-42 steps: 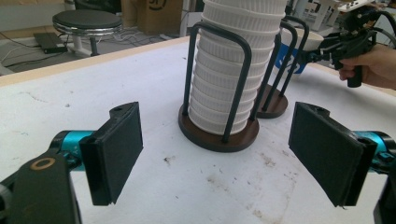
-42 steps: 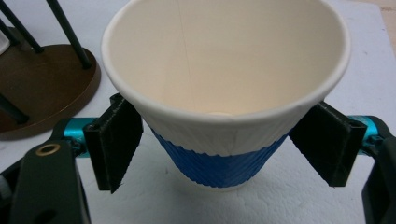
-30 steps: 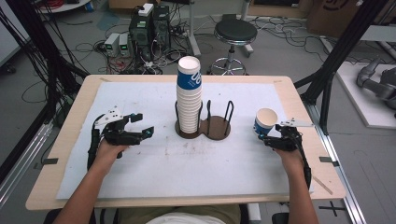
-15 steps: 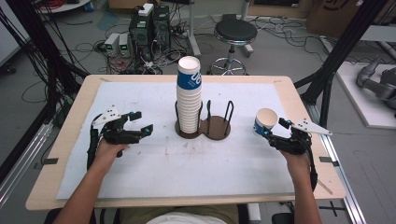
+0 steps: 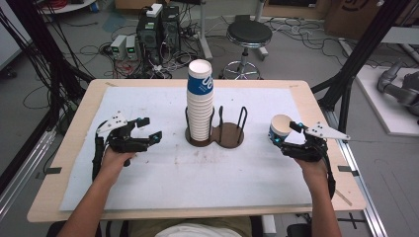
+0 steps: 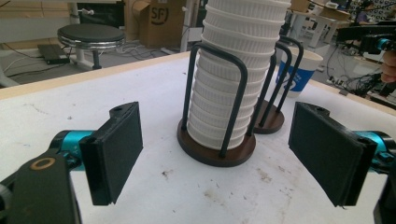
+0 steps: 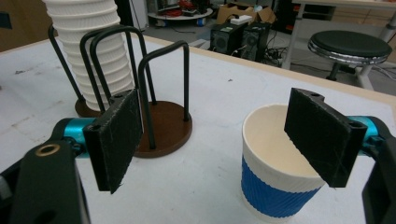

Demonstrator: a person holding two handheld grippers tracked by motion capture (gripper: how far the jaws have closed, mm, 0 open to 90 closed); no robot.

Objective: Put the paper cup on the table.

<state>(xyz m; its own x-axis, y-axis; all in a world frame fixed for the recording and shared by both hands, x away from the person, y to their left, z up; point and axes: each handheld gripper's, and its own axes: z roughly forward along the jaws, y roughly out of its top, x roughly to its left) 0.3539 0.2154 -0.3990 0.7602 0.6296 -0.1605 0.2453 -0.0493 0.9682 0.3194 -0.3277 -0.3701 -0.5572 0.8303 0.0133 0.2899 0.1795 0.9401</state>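
A tall stack of white ribbed paper cups, topped by a blue-banded one, fills the left slot of a dark wooden holder with black wire loops; the right slot is bare. A single blue-banded cup stands upright on the mat at the right. My right gripper hovers beside it, open. In the right gripper view the right-hand pad overlaps the cup's rim and the other pad is far from it. My left gripper is open, and its jaws frame the stack.
A white mat covers the wooden table. Beyond the far edge stand a round stool, computer boxes and loose cables on the floor. Black frame posts rise at the right.
My right gripper has lifted a little beside the single cup, and its grey plate now sticks out to the right. The cup has stayed in place. The left hand has not moved.
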